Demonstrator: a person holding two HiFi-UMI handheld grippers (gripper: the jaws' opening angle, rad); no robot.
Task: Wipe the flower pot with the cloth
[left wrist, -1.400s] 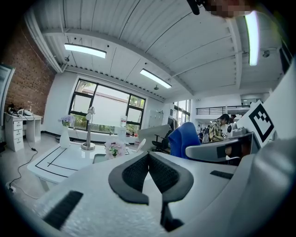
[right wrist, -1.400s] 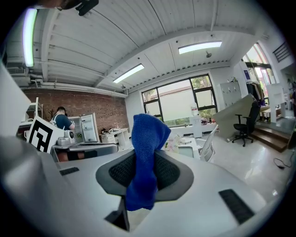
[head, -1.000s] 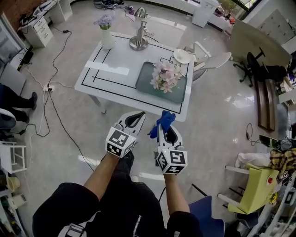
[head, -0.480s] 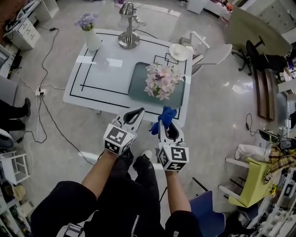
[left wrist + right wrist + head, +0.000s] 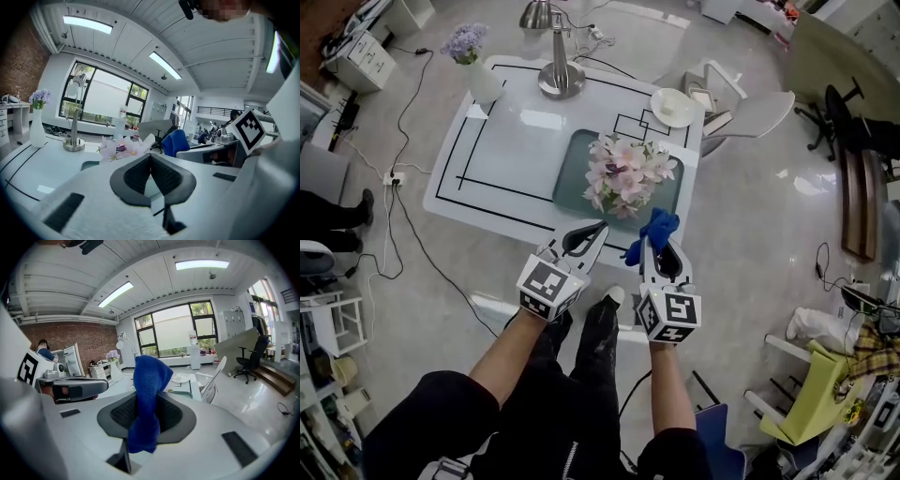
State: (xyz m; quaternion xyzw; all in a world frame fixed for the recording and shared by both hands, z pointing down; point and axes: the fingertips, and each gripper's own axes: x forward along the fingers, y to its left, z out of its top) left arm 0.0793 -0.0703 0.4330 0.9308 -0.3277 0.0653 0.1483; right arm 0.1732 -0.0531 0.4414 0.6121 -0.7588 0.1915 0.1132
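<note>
The flower pot [image 5: 623,178] carries pink blooms that hide the pot itself; it stands on a teal tray [image 5: 572,173] on the white table [image 5: 502,155]. My right gripper [image 5: 661,246] is shut on a blue cloth [image 5: 653,228] just short of the table's near edge, below the flowers. In the right gripper view the cloth [image 5: 149,390] sticks up between the closed jaws of that gripper [image 5: 146,414]. My left gripper [image 5: 596,229] is beside it, shut and empty. In the left gripper view the closed left gripper [image 5: 151,161] points at the blooms [image 5: 123,147].
A metal desk lamp [image 5: 555,56], a white vase of purple flowers [image 5: 478,67] and a white dish [image 5: 673,106] stand at the table's far side. A white chair [image 5: 750,108] is at the far right corner. Cables [image 5: 394,178] lie on the floor at left.
The person has stepped toward the table, so both grippers now sit close to its near edge by the flowers. The cloth stays held in the right gripper.
</note>
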